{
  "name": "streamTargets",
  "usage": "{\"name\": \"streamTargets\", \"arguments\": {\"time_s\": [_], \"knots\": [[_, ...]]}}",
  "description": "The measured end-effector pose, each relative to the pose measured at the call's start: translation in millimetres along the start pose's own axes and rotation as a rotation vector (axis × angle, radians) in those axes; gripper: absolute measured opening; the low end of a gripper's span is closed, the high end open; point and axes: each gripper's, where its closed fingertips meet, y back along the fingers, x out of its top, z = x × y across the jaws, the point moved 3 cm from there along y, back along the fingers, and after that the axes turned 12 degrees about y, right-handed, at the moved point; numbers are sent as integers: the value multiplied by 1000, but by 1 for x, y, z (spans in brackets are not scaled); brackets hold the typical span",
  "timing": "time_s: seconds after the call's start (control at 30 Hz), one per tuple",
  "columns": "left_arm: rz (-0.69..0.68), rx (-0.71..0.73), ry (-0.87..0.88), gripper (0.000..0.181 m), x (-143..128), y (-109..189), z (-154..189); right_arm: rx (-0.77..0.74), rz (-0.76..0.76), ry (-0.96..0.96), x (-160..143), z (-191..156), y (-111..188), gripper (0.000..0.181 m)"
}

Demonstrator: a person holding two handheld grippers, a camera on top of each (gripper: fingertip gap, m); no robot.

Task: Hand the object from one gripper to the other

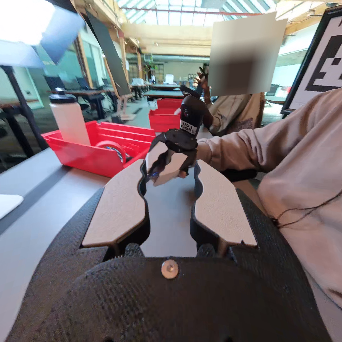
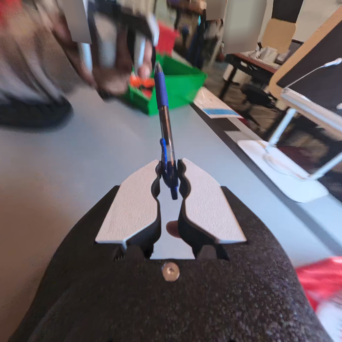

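1. My right tool (image 2: pixel 168 162) is closed down on a blue pen (image 2: pixel 165 122), gripping it at the clip end; the click button pokes back between the fingers and the barrel runs forward and up, with the rubber grip and the tip farthest from me.
2. My left tool (image 1: pixel 169 166) is spread wide with nothing in it, hovering over the grey desk (image 1: pixel 55 194) and facing the right tool, which shows just beyond its fingertips.
3. I judge the pen light, stiff and slim, with a smooth clear barrel that could pivot or slide in a pinch near one end.
4. The blue rubber grip section looks like the best place for the left tool to take hold: less slippery, and well away from my right fingers.
5. Farther out, a red bin (image 1: pixel 88 153) holds a white bottle (image 1: pixel 69 118) and a tape roll (image 1: pixel 112 148); a green bin (image 2: pixel 177 87) sits beyond the pen.
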Motion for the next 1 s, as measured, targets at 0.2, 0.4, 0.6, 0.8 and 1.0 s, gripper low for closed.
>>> {"name": "streamTargets", "arguments": {"time_s": [0.2, 0.4, 0.6, 0.8, 1.0], "knots": [[51, 113, -36, 45, -11, -18, -8, 216, 449, -519, 46, -12, 8, 11], [-4, 59, 27, 44, -29, -27, -9, 265, 546, -615, 60, -15, 11, 11], [126, -9, 35, 36, -14, -26, 4, 296, 635, -743, 64, -10, 18, 11], [45, 41, 73, 11, -10, -27, 5, 347, 268, -649, 27, -35, -14, 27], [-202, 246, 40, 11, -37, -29, -19, 131, 62, -173, 22, -26, -6, 45]]}}
